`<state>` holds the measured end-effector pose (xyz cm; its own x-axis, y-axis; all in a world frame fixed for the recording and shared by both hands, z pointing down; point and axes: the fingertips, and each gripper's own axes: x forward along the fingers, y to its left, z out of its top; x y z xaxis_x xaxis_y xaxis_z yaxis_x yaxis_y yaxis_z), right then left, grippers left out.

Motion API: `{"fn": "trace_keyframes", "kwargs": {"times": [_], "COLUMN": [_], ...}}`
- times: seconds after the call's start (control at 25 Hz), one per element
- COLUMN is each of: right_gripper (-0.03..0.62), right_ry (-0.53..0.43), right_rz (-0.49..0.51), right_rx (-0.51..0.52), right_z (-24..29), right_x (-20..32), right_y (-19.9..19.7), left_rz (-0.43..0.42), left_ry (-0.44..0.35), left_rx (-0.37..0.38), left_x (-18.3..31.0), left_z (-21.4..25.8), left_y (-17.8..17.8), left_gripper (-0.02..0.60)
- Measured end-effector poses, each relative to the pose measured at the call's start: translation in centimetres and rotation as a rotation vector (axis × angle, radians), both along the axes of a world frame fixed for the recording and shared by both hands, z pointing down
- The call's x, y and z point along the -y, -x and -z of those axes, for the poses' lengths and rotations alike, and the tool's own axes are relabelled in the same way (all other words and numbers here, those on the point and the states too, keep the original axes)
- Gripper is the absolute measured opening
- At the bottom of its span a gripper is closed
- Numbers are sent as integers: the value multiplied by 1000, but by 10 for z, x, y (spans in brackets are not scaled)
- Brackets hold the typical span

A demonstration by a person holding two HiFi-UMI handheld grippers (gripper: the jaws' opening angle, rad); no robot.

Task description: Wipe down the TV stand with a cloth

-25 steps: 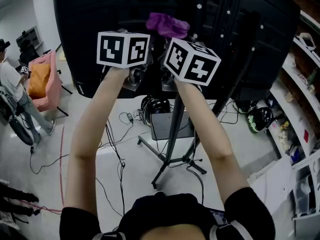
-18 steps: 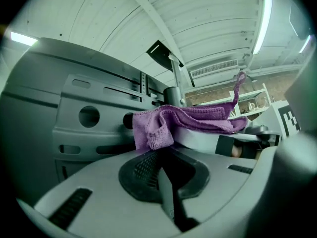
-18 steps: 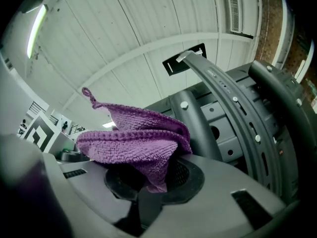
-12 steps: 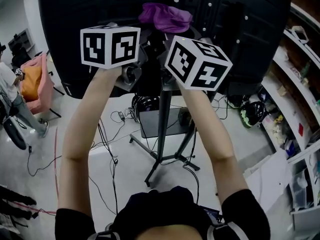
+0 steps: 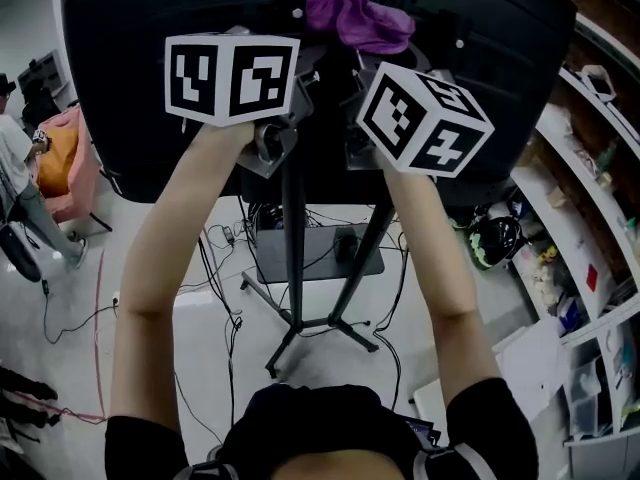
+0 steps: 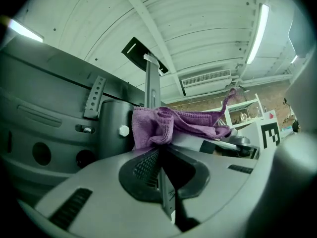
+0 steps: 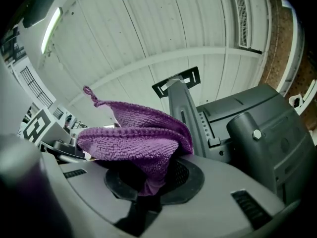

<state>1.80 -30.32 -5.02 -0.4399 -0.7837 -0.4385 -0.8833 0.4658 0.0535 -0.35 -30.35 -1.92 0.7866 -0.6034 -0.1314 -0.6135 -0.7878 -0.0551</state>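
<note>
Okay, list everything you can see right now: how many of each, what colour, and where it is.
purple cloth: one, purple, top centre, in front of the TV's back
TV: one, black, back panel across the top
TV stand: one, dark, pole and splayed legs below the TV
tray: one, grey, low on the stand
cables: several, dark, round the stand's legs
armchair: one, pink, left edge
cushion: one, orange, on the armchair
helmet: one, black and green, right
shelves: one unit, white, right edge
bystander: one, far left
left gripper: grey, shut on the purple cloth
right gripper: grey, shut on the purple cloth
forearms: two, bare, centre
</note>
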Motion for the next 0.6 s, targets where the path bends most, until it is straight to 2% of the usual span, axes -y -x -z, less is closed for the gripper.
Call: {"fn": "trace_keyframes", "kwargs": {"times": [0.32, 0.6], "right_gripper": [64, 64], "right_ry": [77, 45], "right_rz": [56, 73], "right_rx": [-30, -48], "right_z": [-9, -7], "right_x": [44, 49], "right_y": [3, 12], "left_rz": [59, 130], "left_ry": [11, -29], "left_rx": [-15, 1], "left_x": [3, 3], "left_z": [0, 3], "left_y": [4, 22], "left_gripper": [6, 6]}}
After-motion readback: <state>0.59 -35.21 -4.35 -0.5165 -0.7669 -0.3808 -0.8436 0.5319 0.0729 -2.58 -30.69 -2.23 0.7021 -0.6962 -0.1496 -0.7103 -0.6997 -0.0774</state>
